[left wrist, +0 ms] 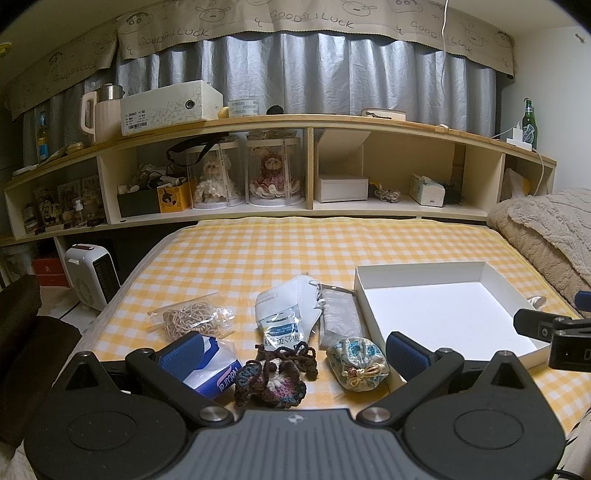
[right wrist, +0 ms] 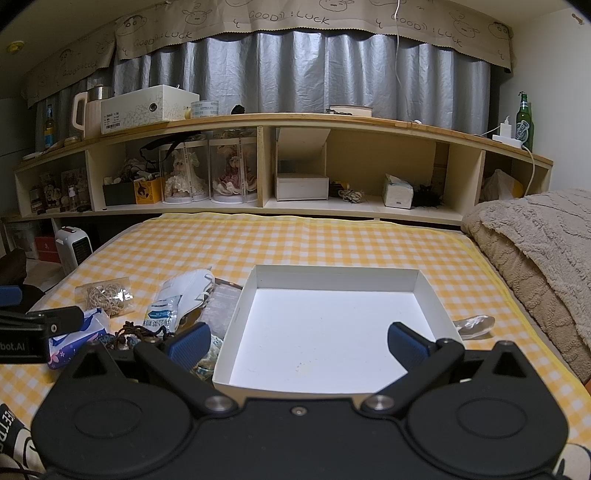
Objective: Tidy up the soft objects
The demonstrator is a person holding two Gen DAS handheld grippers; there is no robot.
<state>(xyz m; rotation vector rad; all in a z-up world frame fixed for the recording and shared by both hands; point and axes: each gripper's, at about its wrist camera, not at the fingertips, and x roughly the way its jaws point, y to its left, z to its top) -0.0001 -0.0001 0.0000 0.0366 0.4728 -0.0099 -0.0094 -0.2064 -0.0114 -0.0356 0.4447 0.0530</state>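
Legible markings
Curtain valance (left wrist: 236, 31): "GOOD LUCK". Tissue pack (left wrist: 218, 373): "Natural". Left gripper (right wrist: 22, 338) body: "bot.AI". Shoebox (left wrist: 166, 107) label: illegible.

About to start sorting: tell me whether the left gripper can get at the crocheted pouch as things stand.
Probably yes. The left gripper is open and the crocheted pouch lies right between its fingers, uncovered; the tissue pack and embroidered pouch only flank it.
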